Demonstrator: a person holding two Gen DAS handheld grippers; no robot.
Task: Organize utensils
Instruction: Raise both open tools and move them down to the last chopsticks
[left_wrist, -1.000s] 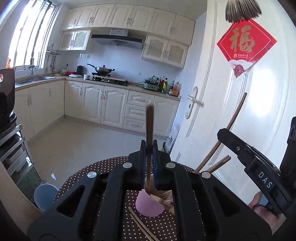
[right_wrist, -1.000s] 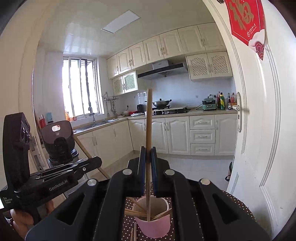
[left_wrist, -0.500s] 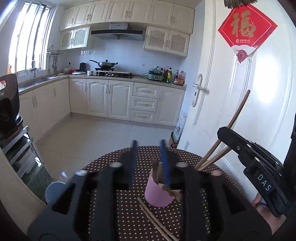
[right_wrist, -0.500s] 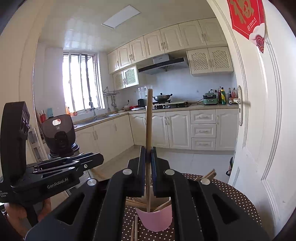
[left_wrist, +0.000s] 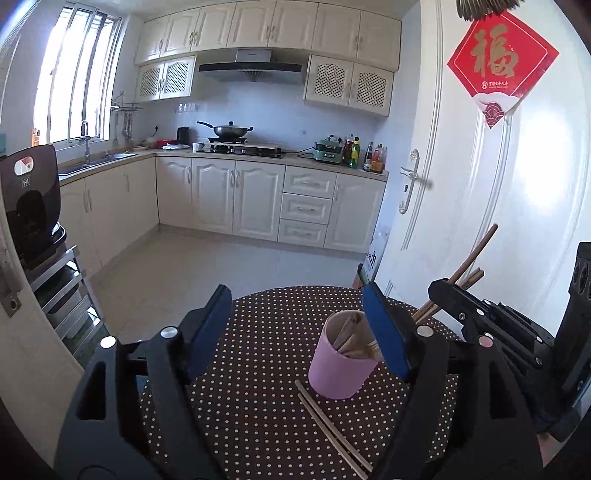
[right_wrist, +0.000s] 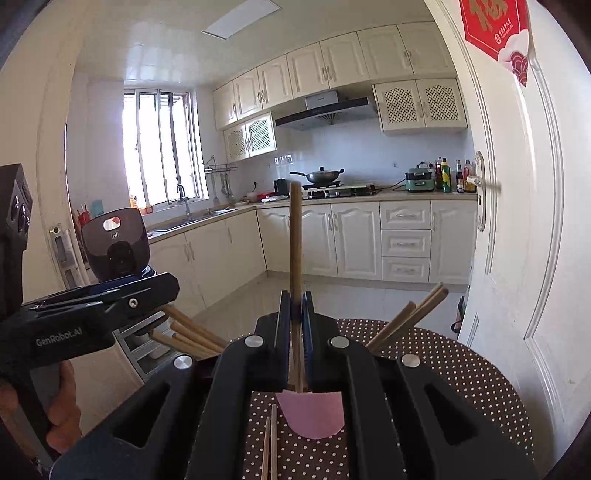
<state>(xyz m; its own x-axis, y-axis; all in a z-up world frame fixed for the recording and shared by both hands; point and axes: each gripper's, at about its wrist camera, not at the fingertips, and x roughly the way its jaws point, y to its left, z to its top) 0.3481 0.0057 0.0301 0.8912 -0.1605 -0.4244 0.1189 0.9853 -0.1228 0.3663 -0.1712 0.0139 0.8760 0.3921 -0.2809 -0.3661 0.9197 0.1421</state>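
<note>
A pink cup (left_wrist: 341, 363) with several wooden chopsticks stands on the round polka-dot table (left_wrist: 258, 406). My left gripper (left_wrist: 299, 325) is open and empty, its blue pads wide apart, the right pad beside the cup's rim. My right gripper (right_wrist: 296, 332) is shut on one wooden chopstick (right_wrist: 295, 240), held upright above the pink cup (right_wrist: 314, 417). It also shows at the right in the left wrist view (left_wrist: 480, 317). Two chopsticks (left_wrist: 332, 428) lie on the table in front of the cup.
A white door (left_wrist: 480, 203) stands close on the right of the table. A dark appliance on a metal rack (left_wrist: 29, 206) is at the left. Kitchen cabinets (left_wrist: 258, 199) and open floor lie beyond the table.
My left gripper has opened and let go of its chopstick, which now rests in the cup, and has drawn back and leftward. My right gripper still holds its chopstick over the cup.
</note>
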